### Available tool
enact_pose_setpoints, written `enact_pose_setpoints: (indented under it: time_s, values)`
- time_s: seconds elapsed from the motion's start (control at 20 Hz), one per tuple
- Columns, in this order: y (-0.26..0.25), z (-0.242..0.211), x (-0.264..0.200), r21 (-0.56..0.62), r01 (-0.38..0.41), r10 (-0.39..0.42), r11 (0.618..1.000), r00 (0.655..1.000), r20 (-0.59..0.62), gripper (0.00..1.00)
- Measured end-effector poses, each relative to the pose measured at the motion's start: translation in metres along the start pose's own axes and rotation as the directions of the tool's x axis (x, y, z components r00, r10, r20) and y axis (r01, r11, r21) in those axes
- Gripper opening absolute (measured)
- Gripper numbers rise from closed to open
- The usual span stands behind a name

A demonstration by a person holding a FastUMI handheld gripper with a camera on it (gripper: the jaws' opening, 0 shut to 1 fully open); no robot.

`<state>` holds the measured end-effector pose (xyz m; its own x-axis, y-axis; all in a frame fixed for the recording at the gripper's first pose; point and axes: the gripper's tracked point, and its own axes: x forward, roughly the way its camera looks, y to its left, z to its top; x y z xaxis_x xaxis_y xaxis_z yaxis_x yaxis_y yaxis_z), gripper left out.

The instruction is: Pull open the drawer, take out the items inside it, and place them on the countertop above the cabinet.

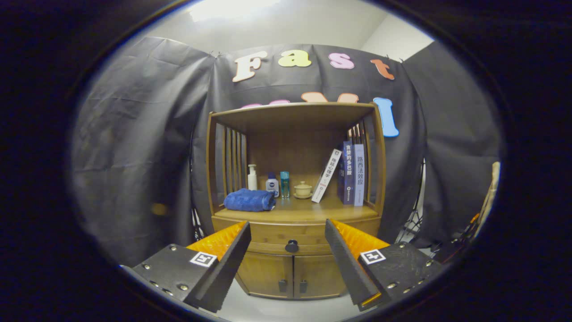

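A wooden cabinet stands ahead against the booth wall. Its drawer is shut, with a dark round knob at its middle. My gripper is open, its two fingers spread wide with nothing between them. The knob sits in the gap between the fingers, a short way beyond them. Above the drawer lies the countertop, a wooden shelf under a roofed frame. The drawer's contents are hidden.
On the countertop lie a folded blue towel, a white pump bottle, two small bottles, a small lidded cup, and books, one leaning. Two lower doors sit below the drawer.
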<state>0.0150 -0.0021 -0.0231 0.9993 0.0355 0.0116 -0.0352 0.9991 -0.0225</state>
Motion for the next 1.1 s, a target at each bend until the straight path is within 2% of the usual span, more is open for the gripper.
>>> enact_pose_setpoints:
  time_s: [0.3, 0.8, 1.1]
  values:
    - [-0.003, -0.031, 0.031, 0.02, 0.01, -0.009, 1.0, 0.999, -0.045, 1.0]
    - [0.015, -0.097, 0.087, -0.024, -0.005, 0.002, 1.0, 0.991, -0.131, 1.0]
    - [0.007, -0.121, 0.122, -0.054, 0.034, -0.042, 0.998, 0.987, -0.157, 1.0]
